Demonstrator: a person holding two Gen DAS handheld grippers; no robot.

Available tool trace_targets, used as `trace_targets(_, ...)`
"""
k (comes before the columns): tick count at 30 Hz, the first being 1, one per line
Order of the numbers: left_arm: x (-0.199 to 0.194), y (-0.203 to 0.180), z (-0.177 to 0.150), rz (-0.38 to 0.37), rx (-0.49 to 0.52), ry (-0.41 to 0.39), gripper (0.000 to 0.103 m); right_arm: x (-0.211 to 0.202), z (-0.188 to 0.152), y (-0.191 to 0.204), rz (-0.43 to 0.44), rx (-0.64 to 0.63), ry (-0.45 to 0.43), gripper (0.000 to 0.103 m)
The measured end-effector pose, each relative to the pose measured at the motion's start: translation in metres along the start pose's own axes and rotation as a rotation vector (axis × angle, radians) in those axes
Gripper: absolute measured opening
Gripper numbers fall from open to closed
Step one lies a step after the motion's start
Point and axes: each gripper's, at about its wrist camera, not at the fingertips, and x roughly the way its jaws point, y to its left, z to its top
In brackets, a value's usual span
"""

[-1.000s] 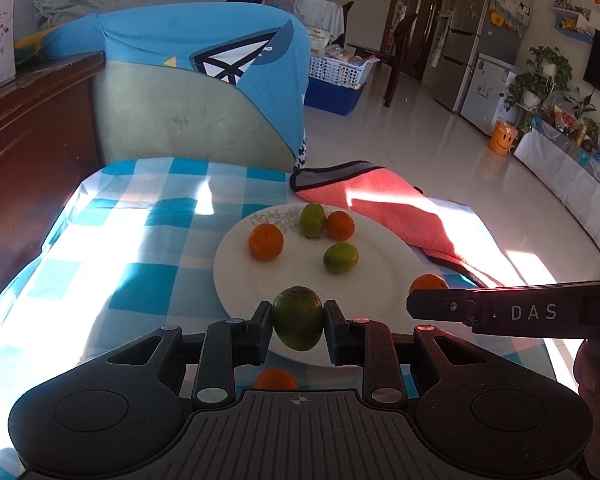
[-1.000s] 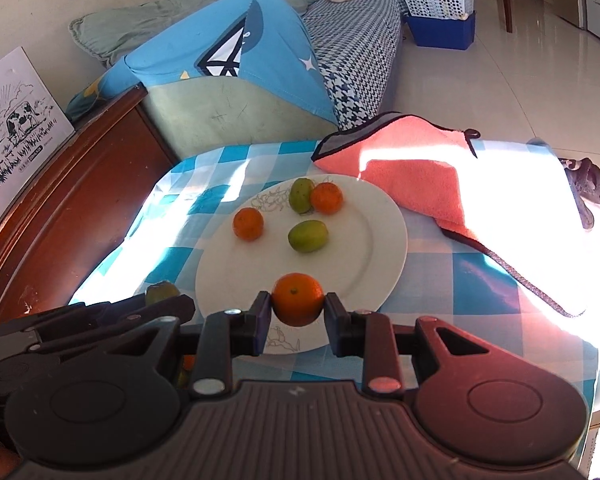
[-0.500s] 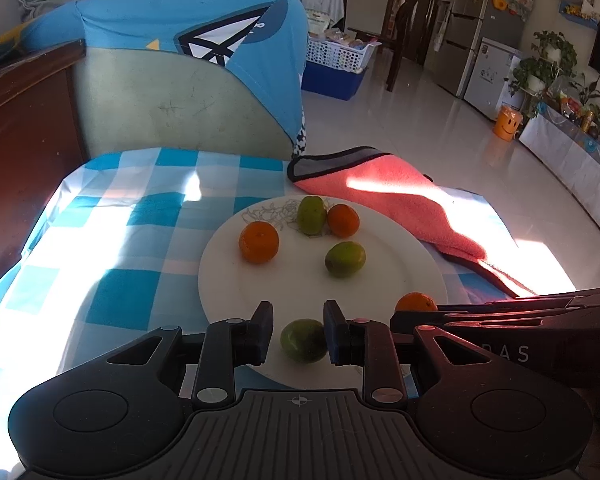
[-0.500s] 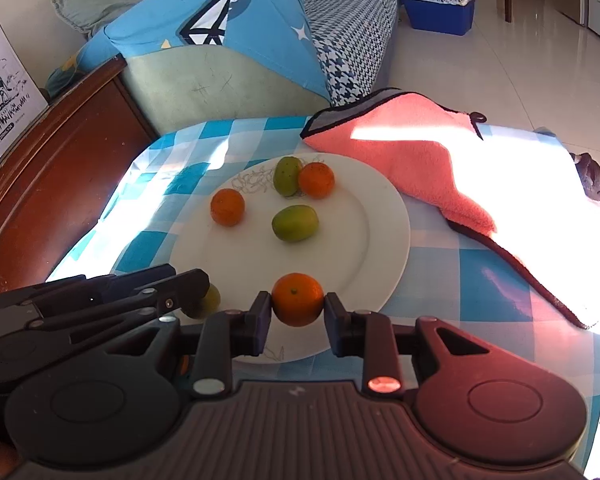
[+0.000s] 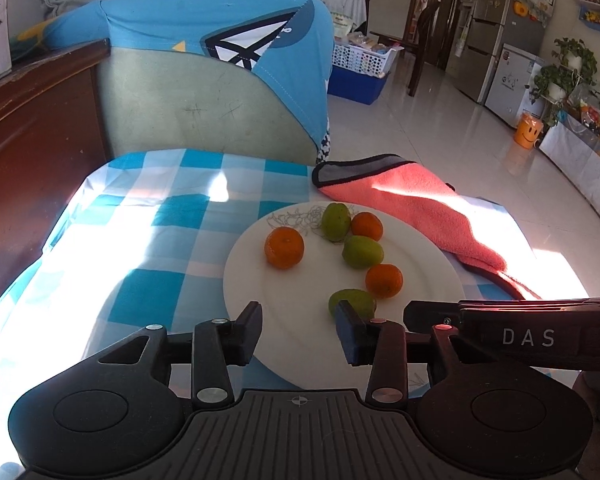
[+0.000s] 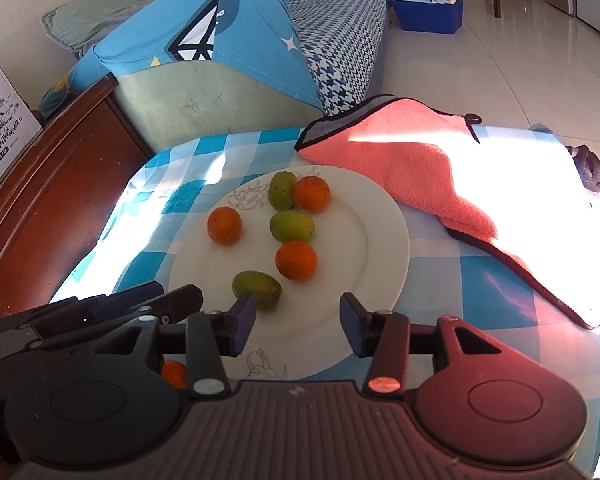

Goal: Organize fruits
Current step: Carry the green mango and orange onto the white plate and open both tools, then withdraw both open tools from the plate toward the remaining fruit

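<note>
Both the left tool (image 5: 298,332) and right tool (image 6: 296,326) gape wide and empty over the round white ceramic plate (image 6: 384,256) at centre frame, where small, light, firm, roll-prone orange and green citrus fruits (image 6: 296,260) want gripping across their middles.

Both wrist cameras look forward and down, close over the near rim of a white plate (image 5: 240,280) on a checked tablecloth (image 5: 172,240). The left view sits left of the plate (image 6: 384,240), facing a sofa (image 5: 204,92) and the room beyond; the right view sits slightly higher. Each shares the plate, a pink towel (image 6: 412,160) and the other's gripper at its edge.
</note>
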Motion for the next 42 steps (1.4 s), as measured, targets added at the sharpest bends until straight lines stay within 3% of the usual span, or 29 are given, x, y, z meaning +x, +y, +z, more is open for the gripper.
trace_targets(5,-0.003,0.005,0.001,0.048,-0.007,0.016,0.058,-0.001,-0.001,0.002,-0.034,-0.010,-0.007,0.063)
trace_targets(12,-0.010,0.012,-0.001,0.089,0.006,0.031,0.069,-0.003,-0.007,0.003,-0.037,-0.031,-0.010,0.074)
trace_targets(16,-0.019,0.022,-0.003,0.116,-0.017,0.015,0.083,-0.005,-0.009,0.005,-0.008,-0.030,-0.006,0.081)
trace_targets(21,-0.030,0.032,-0.005,0.138,-0.017,-0.002,0.088,-0.008,-0.013,0.016,-0.022,-0.112,-0.020,0.091)
trace_targets(31,-0.043,0.051,-0.010,0.142,-0.004,-0.005,0.094,-0.012,-0.024,0.027,-0.019,-0.237,0.011,0.092)
trace_targets(36,-0.047,0.063,-0.016,0.103,-0.037,0.021,0.094,-0.014,-0.029,0.029,-0.026,-0.272,0.023,0.091)
trace_targets(42,-0.050,0.069,-0.027,0.111,-0.033,0.045,0.094,-0.019,-0.035,0.032,0.015,-0.290,0.023,0.088)
